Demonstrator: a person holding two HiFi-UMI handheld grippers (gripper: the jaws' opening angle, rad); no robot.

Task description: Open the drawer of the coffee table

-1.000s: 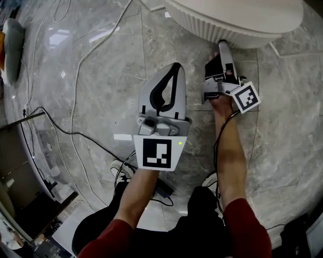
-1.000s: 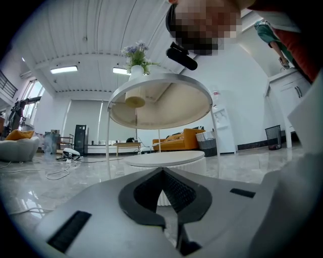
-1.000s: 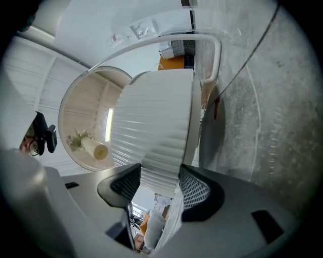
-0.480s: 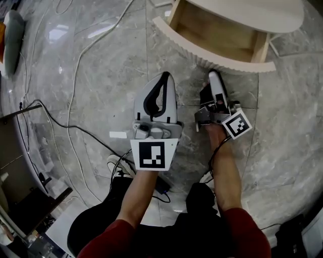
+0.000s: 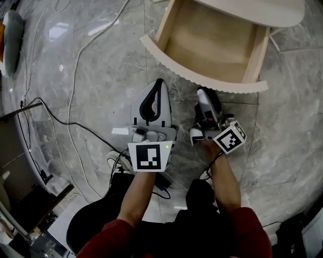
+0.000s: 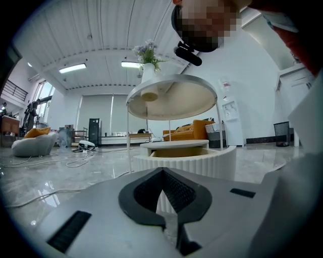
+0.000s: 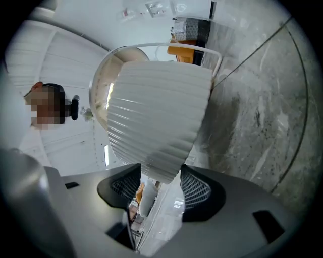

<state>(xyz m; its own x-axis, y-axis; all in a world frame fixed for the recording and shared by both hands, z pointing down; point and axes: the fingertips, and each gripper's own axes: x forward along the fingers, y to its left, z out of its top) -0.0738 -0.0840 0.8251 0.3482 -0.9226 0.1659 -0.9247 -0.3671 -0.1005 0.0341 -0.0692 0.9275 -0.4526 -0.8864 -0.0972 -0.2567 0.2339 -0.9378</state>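
The coffee table (image 5: 252,11) is round and white, and its drawer (image 5: 174,48) stands pulled out, showing a bare wooden inside. My right gripper (image 5: 203,91) is shut on the lower edge of the ribbed white drawer front (image 5: 237,84). In the right gripper view that drawer front (image 7: 156,121) sits between the pads (image 7: 194,187) of the right gripper (image 7: 160,182). My left gripper (image 5: 160,82) hovers over the floor just short of the drawer front, shut on nothing. In the left gripper view, the left gripper (image 6: 162,172) points at the drawer front (image 6: 202,161).
Cables (image 5: 75,95) trail over the marble floor at the left. A grey cushion (image 5: 12,45) lies at the far left edge and dark gear (image 5: 30,201) stands at the lower left. A taller round side table (image 6: 171,98) with a vase of flowers (image 6: 147,63) stands behind the coffee table.
The drawer has slid out of the coffee table toward me, drawn by the right gripper. Both grippers have moved back toward my body, the right one further.
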